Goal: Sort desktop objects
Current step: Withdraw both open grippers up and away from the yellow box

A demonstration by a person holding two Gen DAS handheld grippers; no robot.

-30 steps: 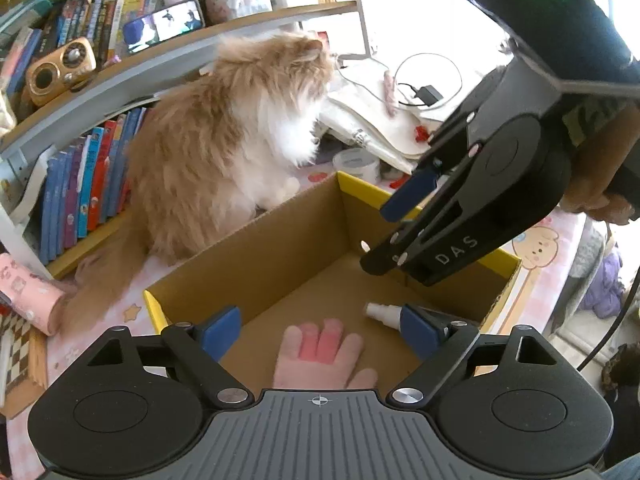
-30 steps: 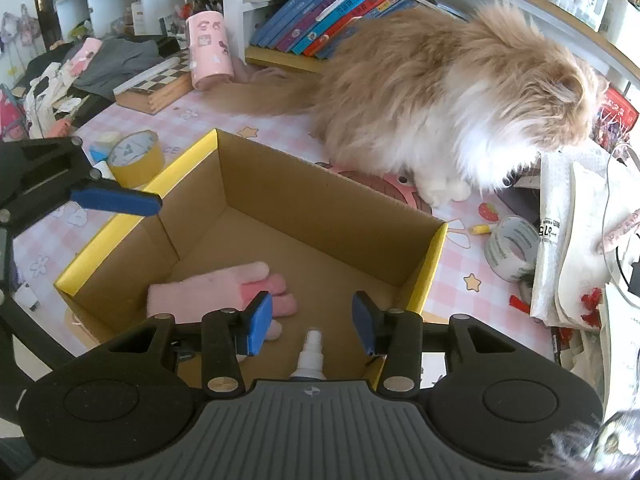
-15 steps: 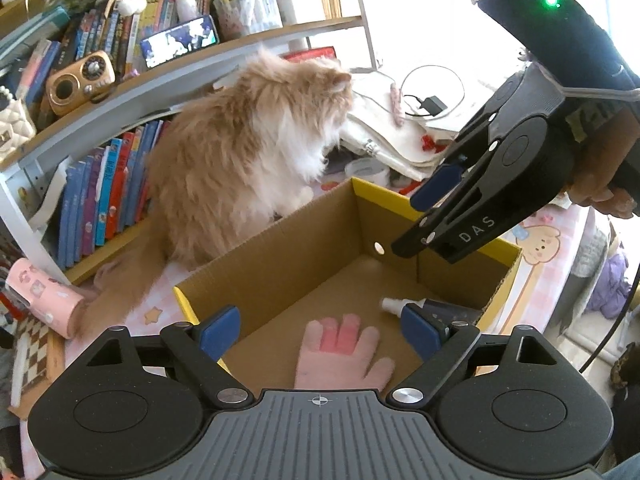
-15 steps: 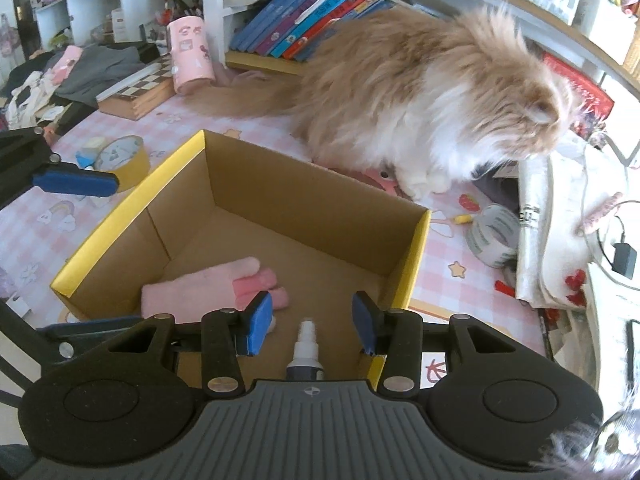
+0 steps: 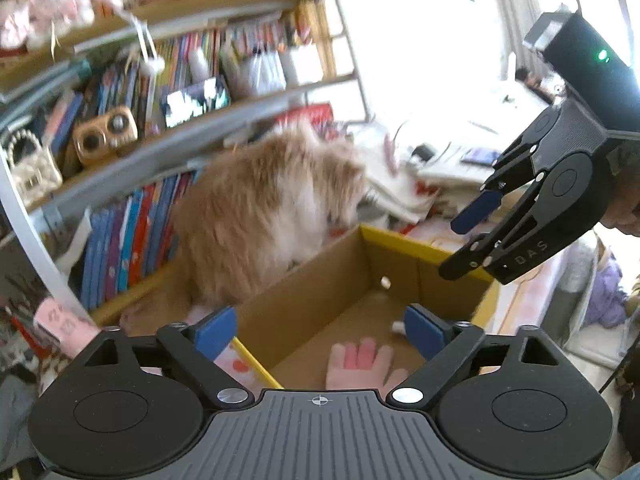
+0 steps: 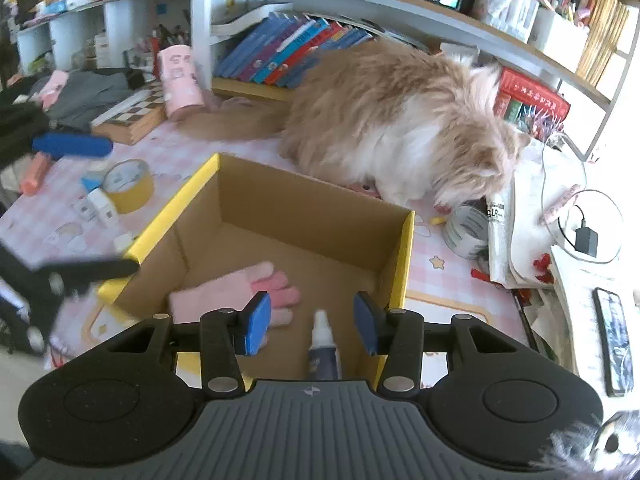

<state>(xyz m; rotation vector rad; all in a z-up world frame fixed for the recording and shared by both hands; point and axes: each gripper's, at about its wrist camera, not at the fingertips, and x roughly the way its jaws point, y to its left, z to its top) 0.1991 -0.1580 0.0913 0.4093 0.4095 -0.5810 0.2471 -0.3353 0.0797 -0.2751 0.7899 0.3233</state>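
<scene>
- Right gripper [image 6: 306,322] with jaws apart, empty, hanging over the near end of the cardboard box [image 6: 304,200]
- Left gripper [image 5: 318,330] likewise spread wide, holding nothing, above the box's yellow-edged corner
- Small spray bottle [image 6: 322,350] seen whole only from the right wrist: white cap, dark body, lying on the box floor; from the left, only its tip at 3 o'clock
- Pink glove [image 6: 236,294] flat in the box, at 9 o'clock of the bottle
- Fluffy cat [image 6: 400,128] at 12 o'clock behind the box; yellow tape roll [image 6: 128,184] only in the right view

Pink glove [image 6: 240,292], spray bottle [image 6: 323,350], in cardboard box [image 6: 304,204]
</scene>
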